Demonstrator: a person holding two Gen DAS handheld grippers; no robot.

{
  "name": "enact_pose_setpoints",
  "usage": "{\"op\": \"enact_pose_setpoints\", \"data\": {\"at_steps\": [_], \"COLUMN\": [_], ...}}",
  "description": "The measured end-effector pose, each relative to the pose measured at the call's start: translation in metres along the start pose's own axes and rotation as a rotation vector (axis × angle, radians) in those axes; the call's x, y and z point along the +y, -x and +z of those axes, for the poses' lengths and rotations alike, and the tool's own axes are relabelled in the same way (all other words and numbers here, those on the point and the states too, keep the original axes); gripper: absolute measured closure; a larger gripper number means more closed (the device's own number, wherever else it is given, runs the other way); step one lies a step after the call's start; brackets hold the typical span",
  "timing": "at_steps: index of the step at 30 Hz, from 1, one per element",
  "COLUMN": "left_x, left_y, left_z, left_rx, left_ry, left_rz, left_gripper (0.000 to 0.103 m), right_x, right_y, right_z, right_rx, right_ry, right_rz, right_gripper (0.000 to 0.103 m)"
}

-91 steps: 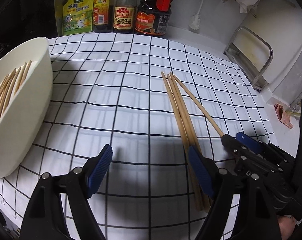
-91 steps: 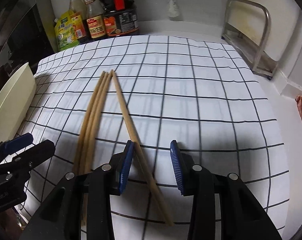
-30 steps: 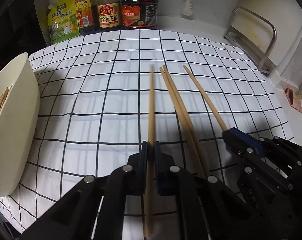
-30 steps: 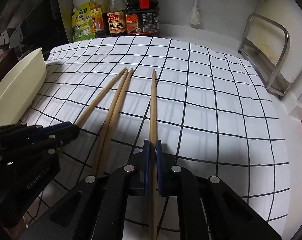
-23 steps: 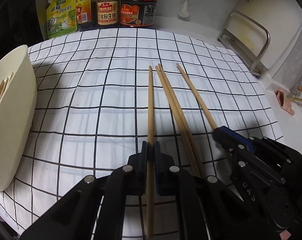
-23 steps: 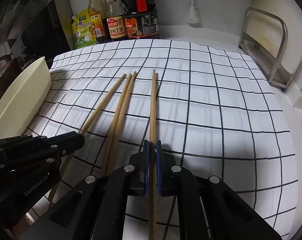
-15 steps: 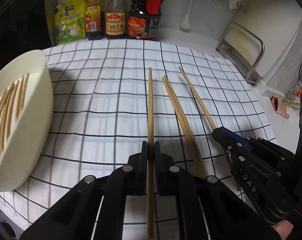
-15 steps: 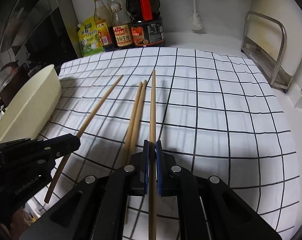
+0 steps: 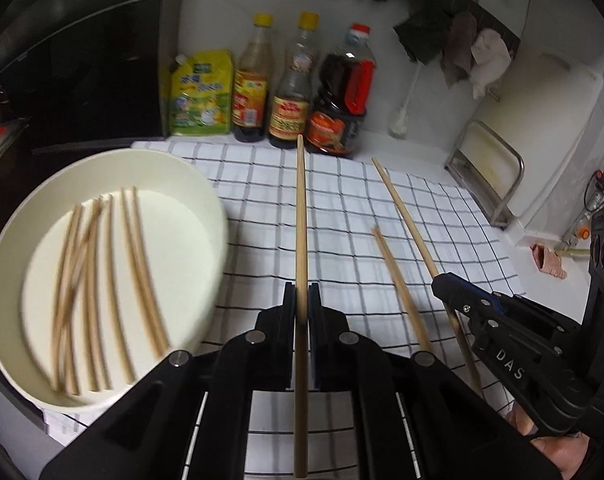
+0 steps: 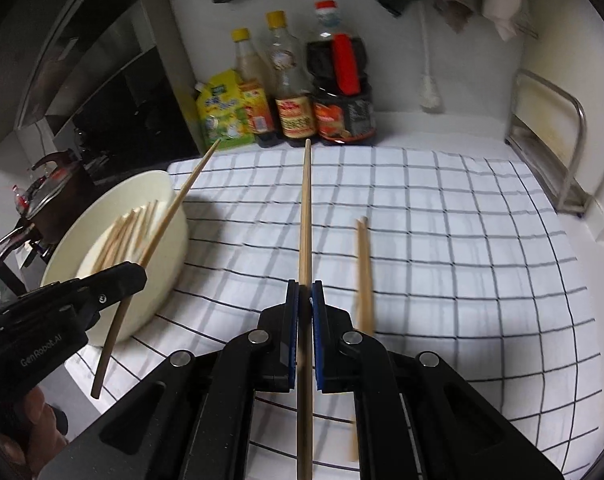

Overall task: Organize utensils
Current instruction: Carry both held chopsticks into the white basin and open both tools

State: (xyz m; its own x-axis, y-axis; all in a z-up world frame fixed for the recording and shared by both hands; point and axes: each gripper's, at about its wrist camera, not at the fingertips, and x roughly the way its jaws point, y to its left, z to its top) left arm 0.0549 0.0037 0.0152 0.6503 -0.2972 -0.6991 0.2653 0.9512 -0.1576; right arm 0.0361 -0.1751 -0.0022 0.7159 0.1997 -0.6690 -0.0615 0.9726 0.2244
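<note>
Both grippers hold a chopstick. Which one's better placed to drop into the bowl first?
Left. The left gripper, clamping its chopstick, sits right beside the cream bowl; the right gripper is farther across the checked cloth.

A home kitchen: sauce bottles (image 9: 287,92) against the white wall, a checked cloth (image 10: 442,216) on the counter.

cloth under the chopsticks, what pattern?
The cloth is white with a black grid of thin lines; it shows best in the right wrist view.
</note>
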Motion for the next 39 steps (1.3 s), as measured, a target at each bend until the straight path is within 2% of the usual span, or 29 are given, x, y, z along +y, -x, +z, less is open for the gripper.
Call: {"op": "enact_pose_setpoints", "data": {"at_steps": [11,18,27,32,34,36,37,39], "left_x": [0.11,0.168,0.195,0.2,0.201,0.202,0.202,0.203], "left_y": [0.026,0.017,-0.006,-0.014,-0.014,-0.011,-0.008,-0.004], "left_z": [0.011,0.016,0.009,0.005,0.005,0.004,0.004,0.005], "left_rx": [-0.043,-0.023,0.036,0.062,0.061,0.05,0.044,0.03], "left_ry": [0.117,0.184,0.22,0.251,0.263,0.269,0.273,0.281], "left_rz": [0.115,0.159,0.153,0.153,0.157,0.168,0.173,0.178], "left_gripper": [0.096,0.096,0.096,0.096,0.091,0.075,0.071,0.052], "right_x": [0.114,0.176,0.203,0.202,0.2,0.197,0.196,0.193], "right_y": [-0.041,-0.086,-0.128,-0.132,-0.13,-0.126,-0.123,-0.121], "right_z": [0.044,0.057,0.044,0.04,0.039,0.04,0.04,0.041], "right_rx": [0.013,0.081,0.194,0.208,0.206,0.198,0.192,0.188], "right_ry": [0.12,0.182,0.205,0.196,0.193,0.189,0.183,0.177], "right_rz": [0.147,0.223,0.221,0.216,0.209,0.199,0.195,0.192], "right_gripper": [0.097,0.097,0.097,0.096,0.096,0.094,0.093,0.091]}}
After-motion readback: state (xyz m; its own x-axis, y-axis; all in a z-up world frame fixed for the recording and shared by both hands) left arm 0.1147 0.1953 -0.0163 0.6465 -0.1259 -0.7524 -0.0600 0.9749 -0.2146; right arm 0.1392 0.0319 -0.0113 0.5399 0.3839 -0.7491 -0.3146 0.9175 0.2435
